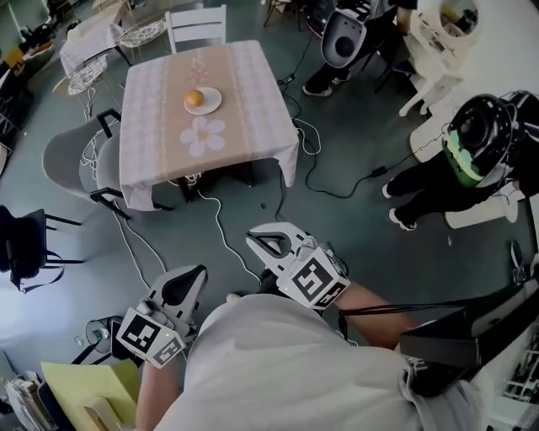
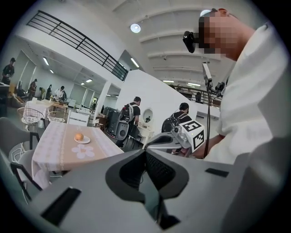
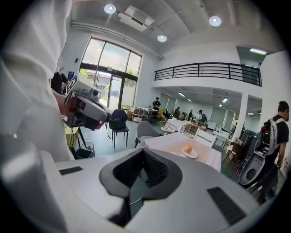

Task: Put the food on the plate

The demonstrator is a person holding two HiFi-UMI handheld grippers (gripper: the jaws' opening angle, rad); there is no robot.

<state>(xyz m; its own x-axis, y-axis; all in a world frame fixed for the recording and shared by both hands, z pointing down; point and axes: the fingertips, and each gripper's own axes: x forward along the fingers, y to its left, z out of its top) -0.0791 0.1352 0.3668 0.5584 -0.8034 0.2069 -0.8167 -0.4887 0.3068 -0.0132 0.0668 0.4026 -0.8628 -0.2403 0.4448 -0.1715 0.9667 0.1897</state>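
Observation:
An orange fruit rests on a small white plate on the table with the pink and white cloth, far ahead of me. The same fruit shows on its plate in both gripper views. My left gripper is held low near my body, shut and empty. To its right my right gripper is also shut with nothing in it. Both are well short of the table.
A flower-shaped mat lies near the plate. A grey chair and a black chair stand left of the table, a white chair behind it. Cables trail over the floor. A person sits at the right.

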